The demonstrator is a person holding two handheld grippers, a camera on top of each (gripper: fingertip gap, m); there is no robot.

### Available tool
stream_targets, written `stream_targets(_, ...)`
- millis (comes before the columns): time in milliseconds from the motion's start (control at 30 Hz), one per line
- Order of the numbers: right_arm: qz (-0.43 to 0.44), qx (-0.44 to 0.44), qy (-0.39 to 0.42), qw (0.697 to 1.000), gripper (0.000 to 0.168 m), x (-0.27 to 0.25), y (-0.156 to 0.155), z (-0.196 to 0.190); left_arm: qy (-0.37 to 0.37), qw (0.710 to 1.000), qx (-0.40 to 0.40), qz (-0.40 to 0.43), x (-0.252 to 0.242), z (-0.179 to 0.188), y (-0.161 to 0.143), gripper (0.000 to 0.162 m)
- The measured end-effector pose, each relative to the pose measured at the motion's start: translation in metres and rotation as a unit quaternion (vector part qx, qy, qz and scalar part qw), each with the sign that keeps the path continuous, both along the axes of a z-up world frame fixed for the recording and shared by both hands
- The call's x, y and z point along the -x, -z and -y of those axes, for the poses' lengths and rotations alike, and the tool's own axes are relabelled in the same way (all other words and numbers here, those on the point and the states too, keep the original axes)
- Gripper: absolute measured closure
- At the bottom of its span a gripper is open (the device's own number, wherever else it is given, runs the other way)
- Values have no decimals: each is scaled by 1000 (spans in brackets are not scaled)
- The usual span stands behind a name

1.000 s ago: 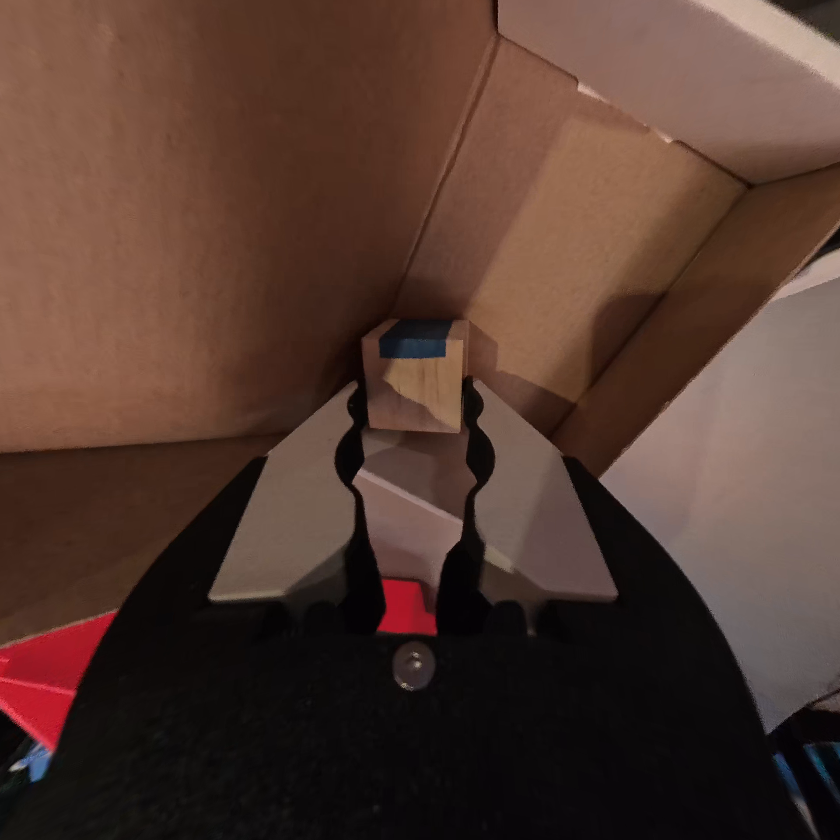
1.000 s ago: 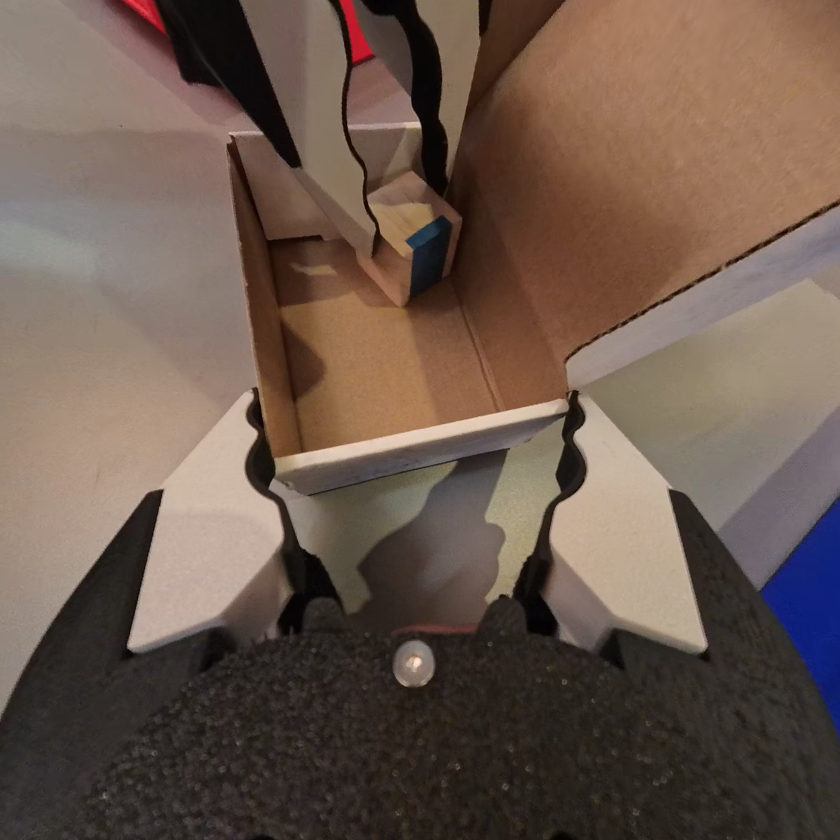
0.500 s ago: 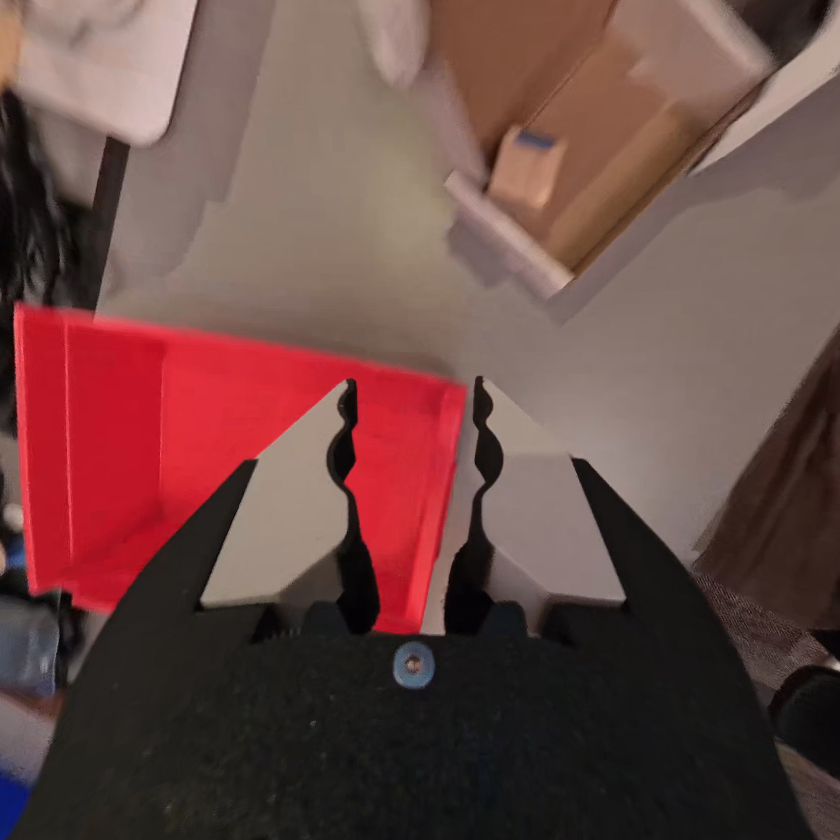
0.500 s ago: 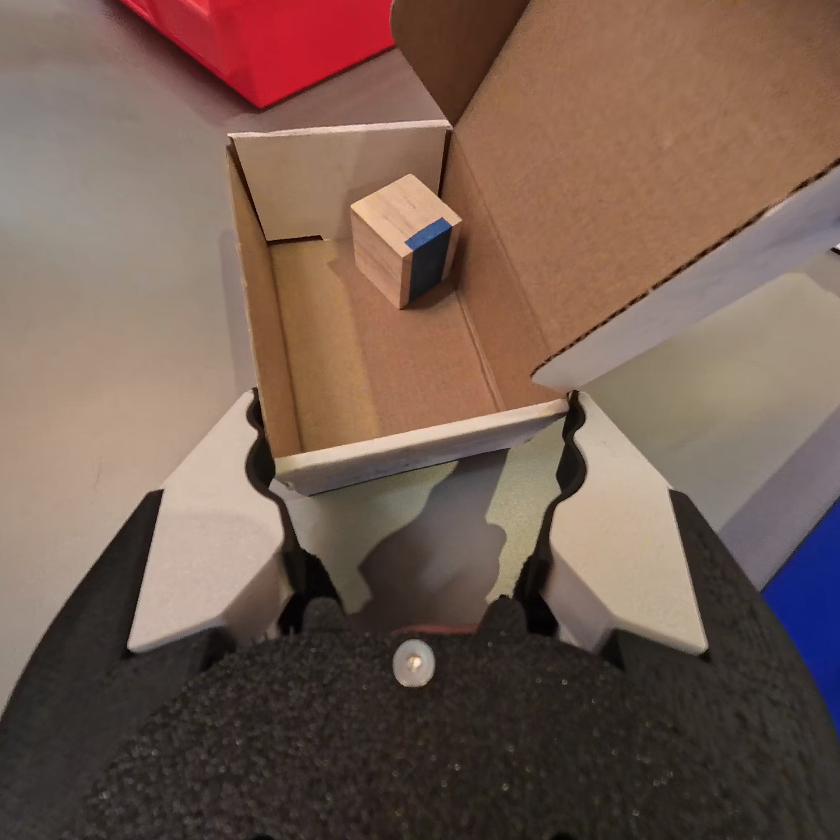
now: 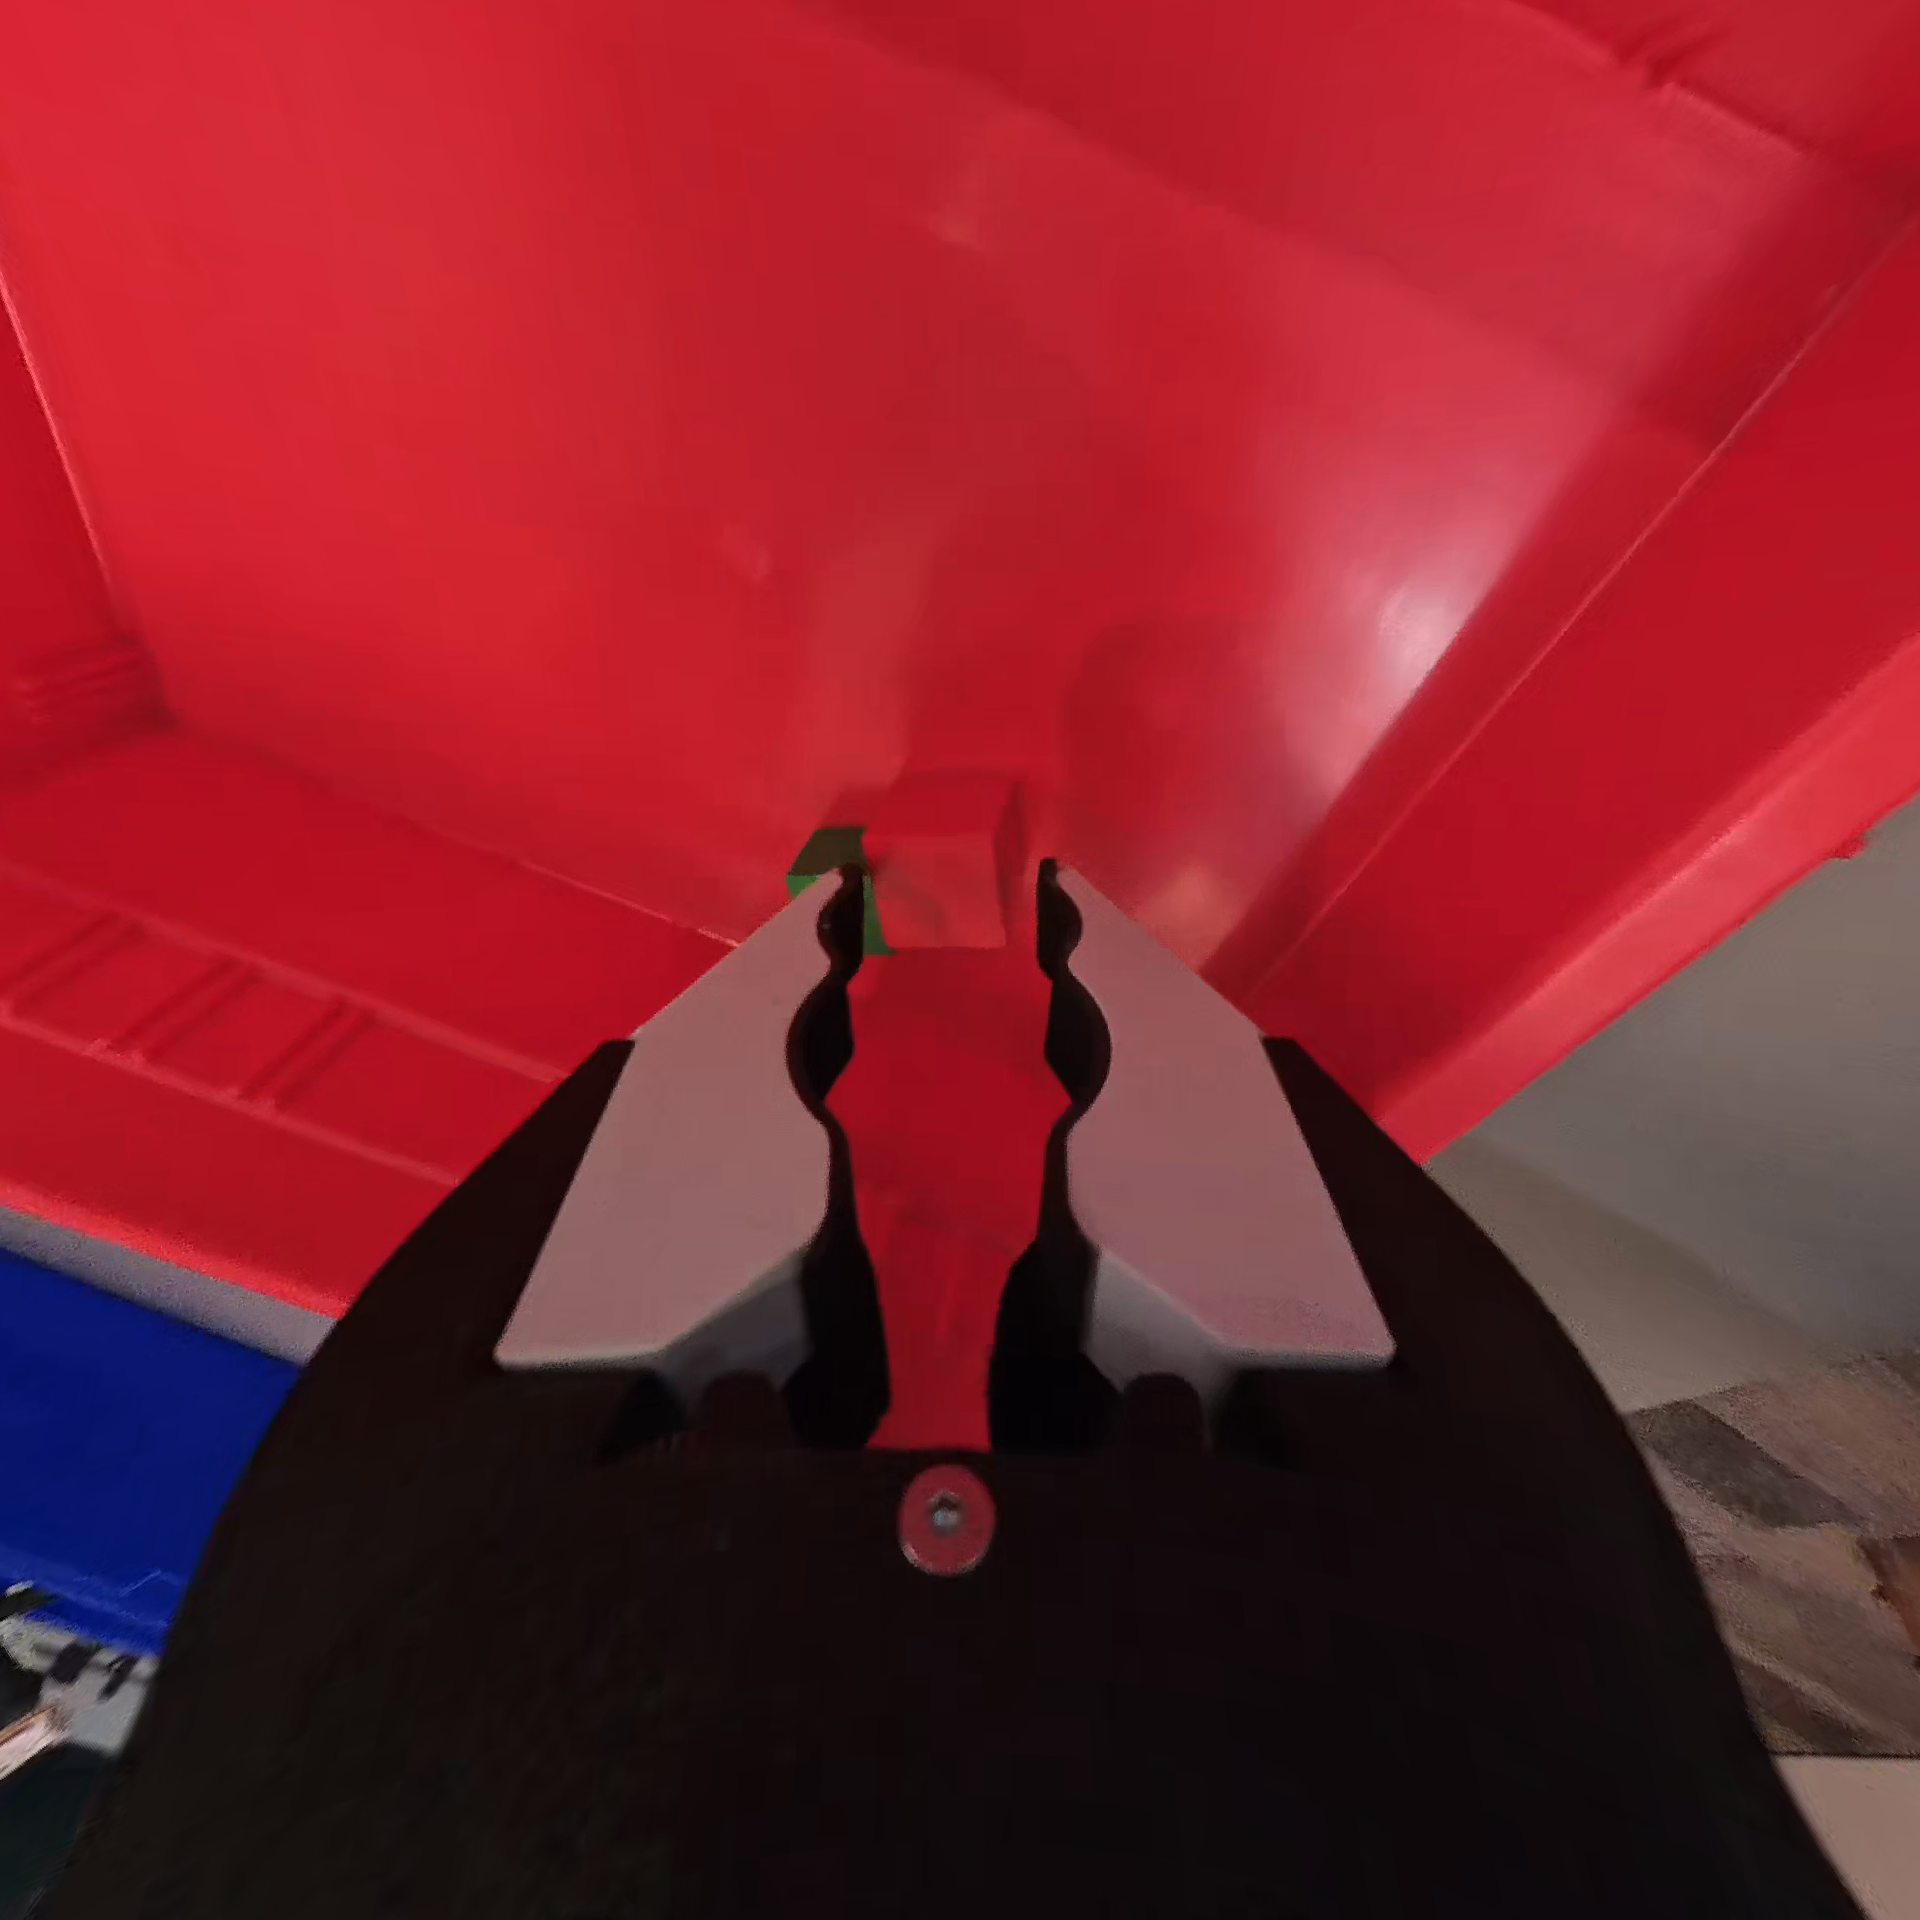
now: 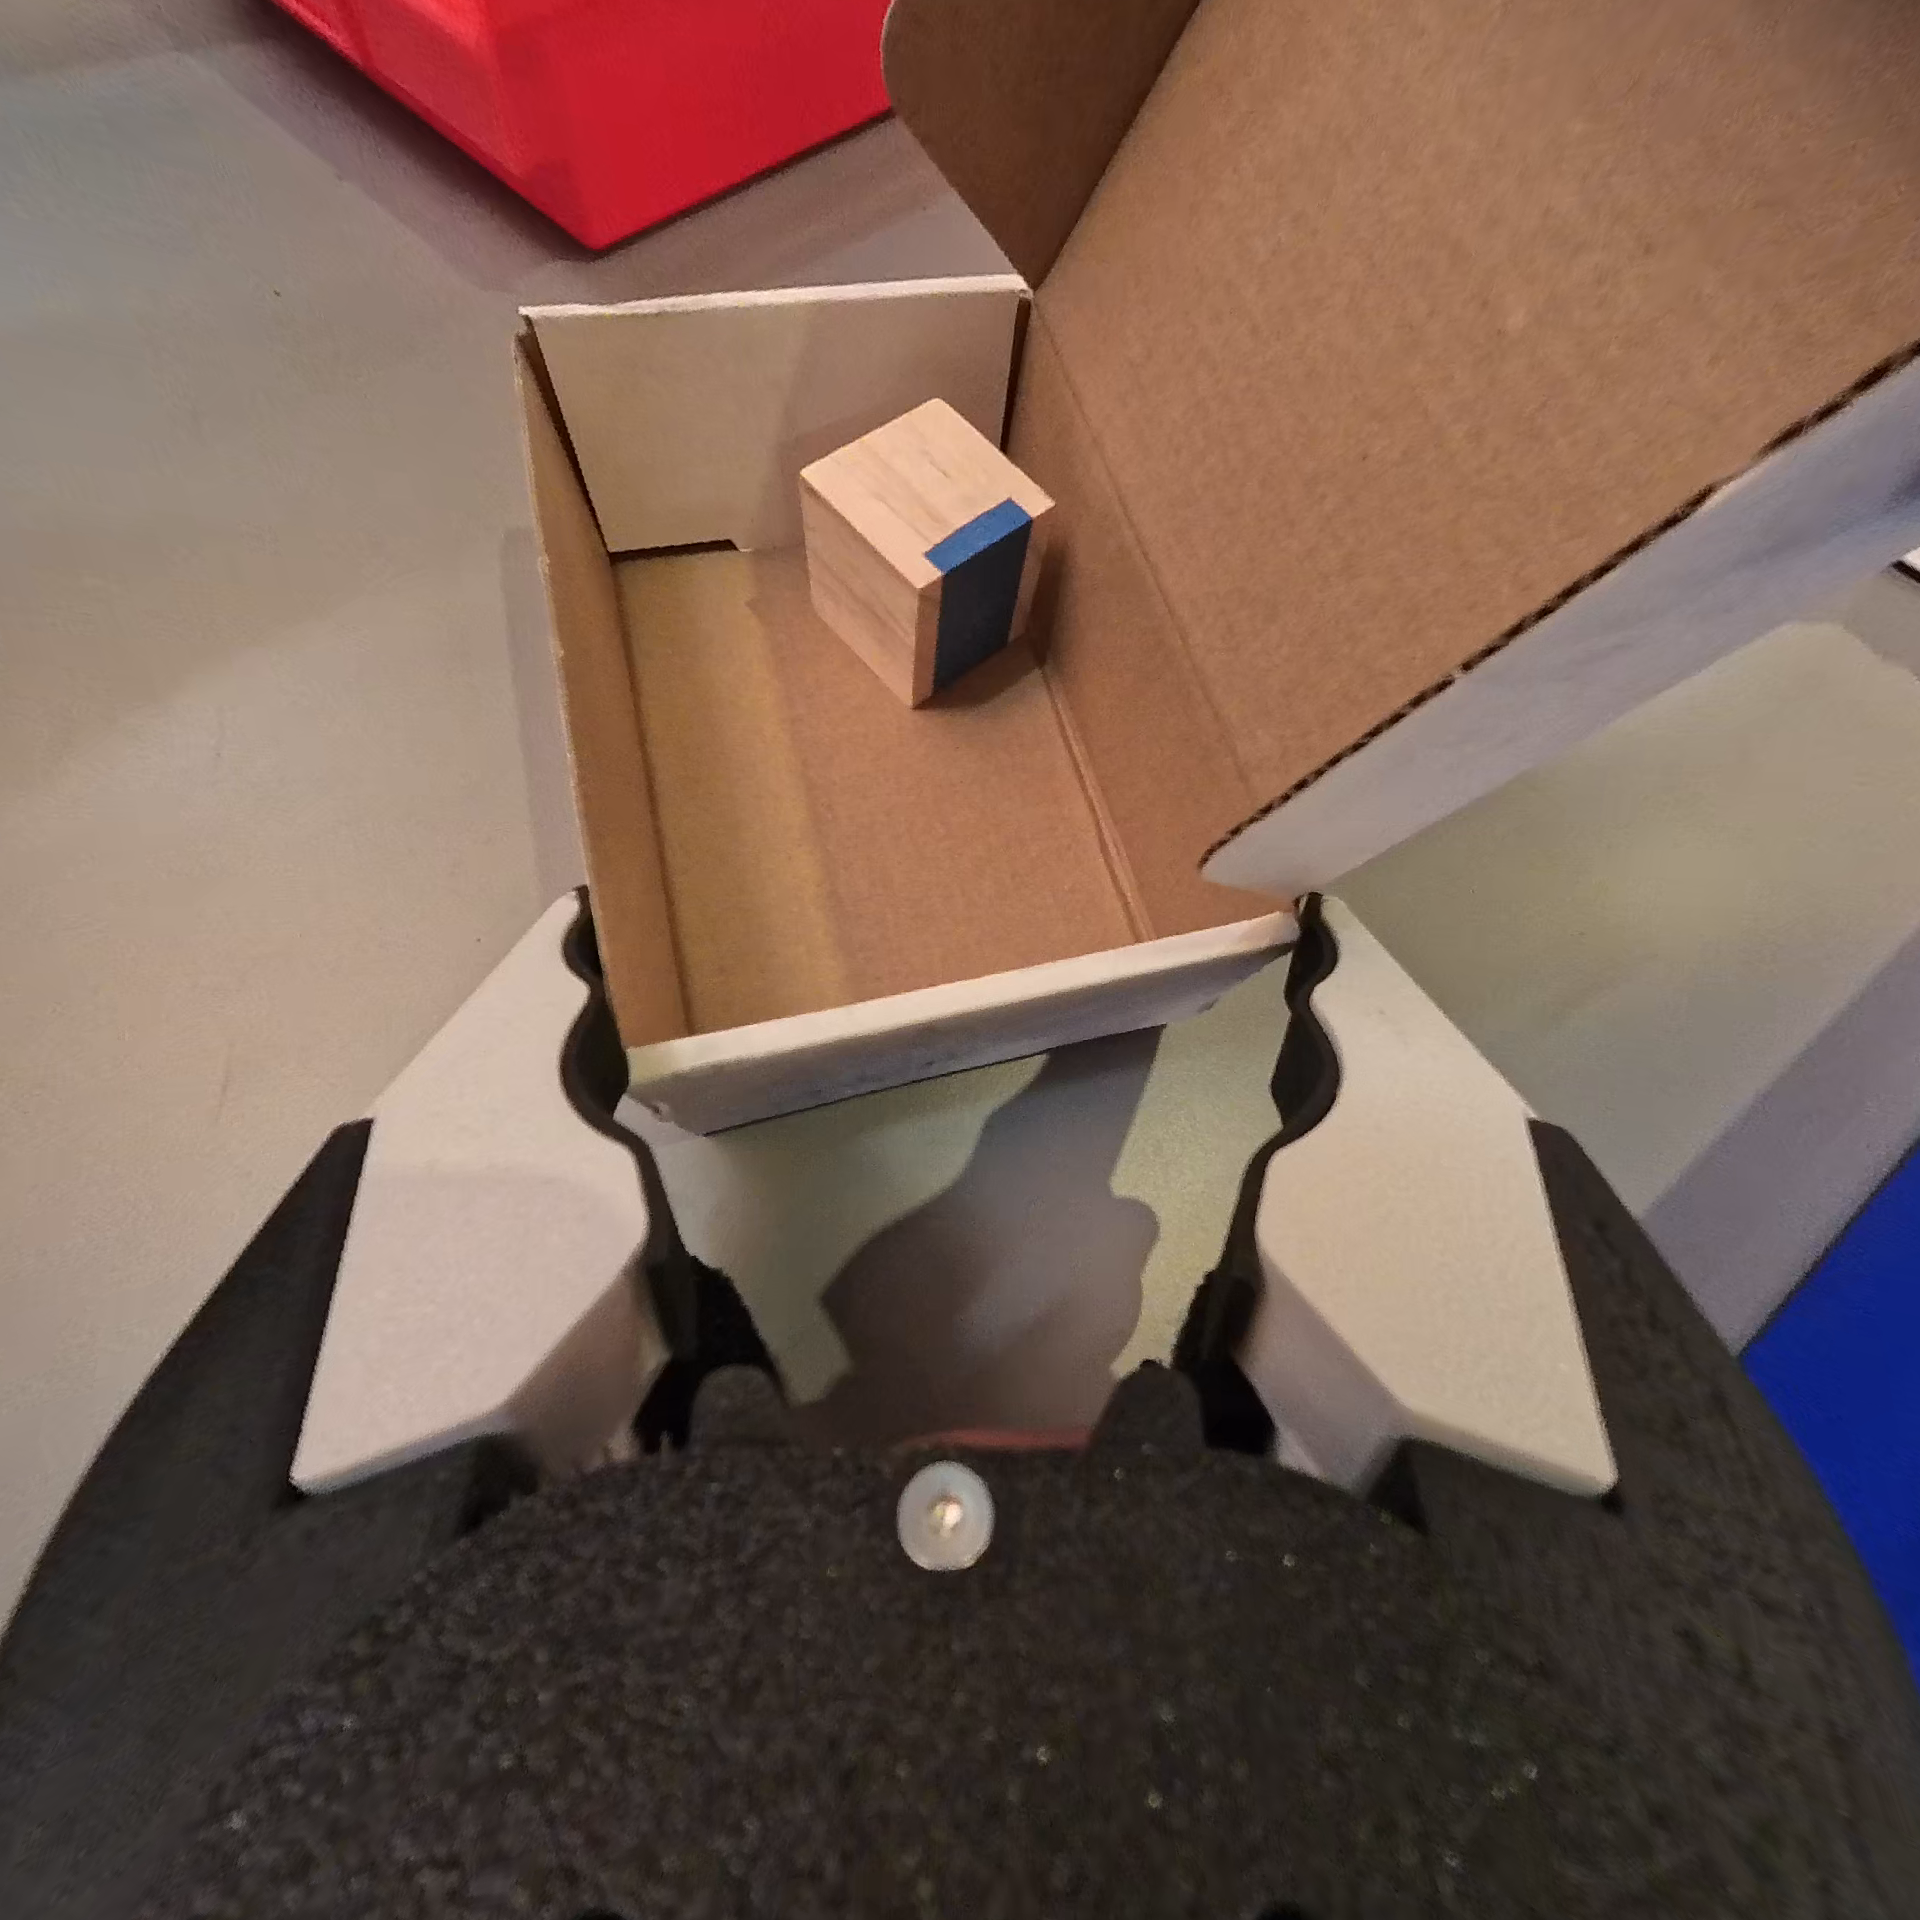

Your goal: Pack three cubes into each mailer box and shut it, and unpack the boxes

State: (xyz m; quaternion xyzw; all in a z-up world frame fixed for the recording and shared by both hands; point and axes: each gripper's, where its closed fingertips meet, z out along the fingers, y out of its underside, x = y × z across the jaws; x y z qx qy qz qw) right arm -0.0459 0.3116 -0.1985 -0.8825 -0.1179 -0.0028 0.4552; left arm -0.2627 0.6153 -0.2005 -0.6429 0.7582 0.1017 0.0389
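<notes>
In the right wrist view a white mailer box (image 6: 935,1049) stands open on the grey table, its lid (image 6: 1455,416) raised at the right. One wooden cube with blue tape (image 6: 925,551) sits at the box's far end. My right gripper (image 6: 940,920) clamps the near end of the box, one finger on each side wall. In the left wrist view my left gripper (image 5: 945,878) is open, low inside the red bin (image 5: 623,416). A wooden cube with green tape (image 5: 940,894) lies on the bin floor between its fingertips, close to the left finger, with a gap to the right one.
The red bin (image 6: 623,104) stands beyond the box at the far left. A blue surface lies at the table's right (image 6: 1849,1455) and shows below the bin in the left wrist view (image 5: 104,1403). Grey table (image 6: 260,623) lies left of the box. The tips of one gripper are about 40 cm away from the tips of the other.
My left gripper let go of the blue-taped cube in the box, pulled out and moved into the red bin, down to the green-taped cube. The right gripper and the box have not moved.
</notes>
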Motion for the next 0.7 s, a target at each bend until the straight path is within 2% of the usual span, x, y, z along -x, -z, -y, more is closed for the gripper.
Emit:
stream_targets(233,0,0,-1,1000,41,0,0,0,21,1000,-14,-9,7,1,0,137)
stream_targets(300,0,-1,-1,1000,41,0,0,0,26,1000,-11,1,6,5,-10,138)
stream_targets(400,0,0,-1,1000,41,0,0,0,51,998,-4,46,-9,24,-42,138)
stream_targets(500,0,0,-1,1000,41,0,0,0,110,985,23,132,-42,68,-88,138)
stream_targets(600,0,0,-1,1000,41,0,0,0,196,955,62,214,-80,139,-127,138)
stream_targets(700,1,0,-1,1000,41,0,0,0,273,931,66,231,-112,201,-132,138)
